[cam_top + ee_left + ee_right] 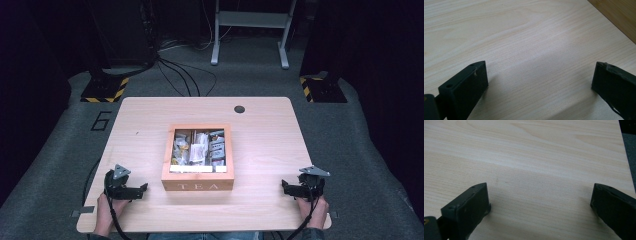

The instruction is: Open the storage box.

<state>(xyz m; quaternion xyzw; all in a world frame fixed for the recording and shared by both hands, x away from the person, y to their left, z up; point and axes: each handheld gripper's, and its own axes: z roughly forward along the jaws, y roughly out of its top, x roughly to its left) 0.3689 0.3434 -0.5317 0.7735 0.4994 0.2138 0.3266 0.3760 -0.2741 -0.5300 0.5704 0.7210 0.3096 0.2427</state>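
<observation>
Wooden and rigid, the tea box (198, 159) at the table's (265, 145) middle looks fairly heavy, best clasped by its side walls, both tongs (134, 191) (289, 188) gaping empty near the front corners.

Each hand carries a matte black two-jaw gripper, the left gripper (131, 190) and the right gripper (295, 189), both topped by a grey three-cornered plate, trailing a black cable, with small screw holes in blocky jaws.
</observation>
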